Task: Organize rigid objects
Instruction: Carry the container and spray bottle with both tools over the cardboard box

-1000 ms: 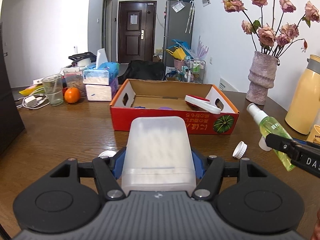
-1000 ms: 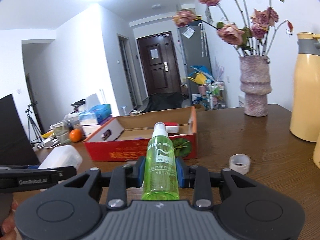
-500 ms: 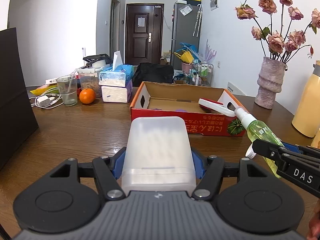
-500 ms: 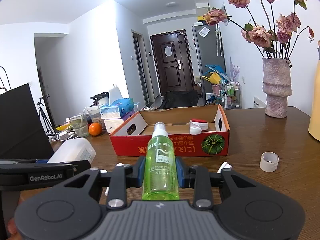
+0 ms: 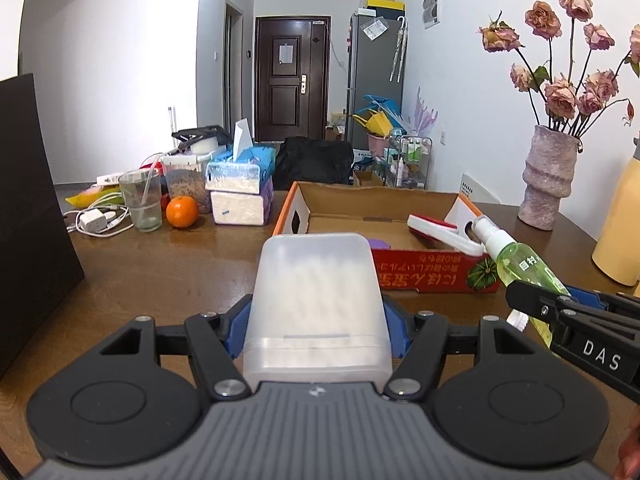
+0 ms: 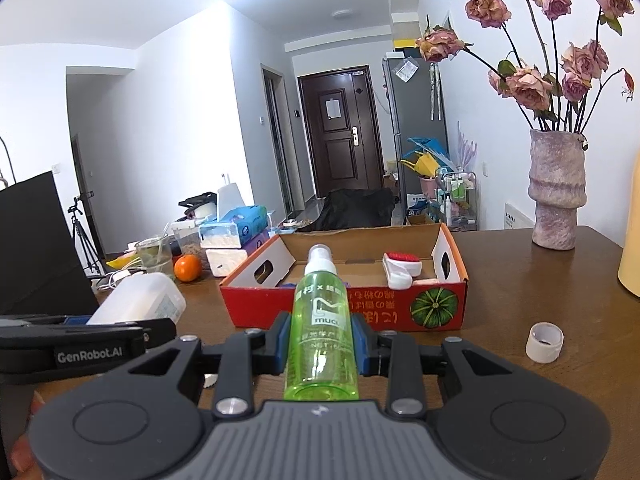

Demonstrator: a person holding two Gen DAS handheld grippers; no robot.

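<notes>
My left gripper (image 5: 316,320) is shut on a translucent white plastic box (image 5: 316,292), held above the wooden table in front of the red cardboard box (image 5: 420,276). My right gripper (image 6: 320,340) is shut on a green spray bottle (image 6: 322,320), nozzle pointing at the red cardboard box (image 6: 360,308). The bottle also shows in the left wrist view (image 5: 520,260), and the white box in the right wrist view (image 6: 140,300). A red and white brush (image 6: 400,268) lies inside the cardboard box.
A clear cap (image 6: 544,342) and a white lid (image 5: 518,320) lie on the table. A vase of dried roses (image 6: 558,192) and a yellow jug (image 5: 620,220) stand right. An orange (image 5: 182,211), glass (image 5: 142,200) and tissue packs (image 5: 240,192) stand left. A black panel (image 5: 32,208) is far left.
Both grippers have pulled back from the cardboard box and risen a little, each still holding its object. The box looks farther away now.
</notes>
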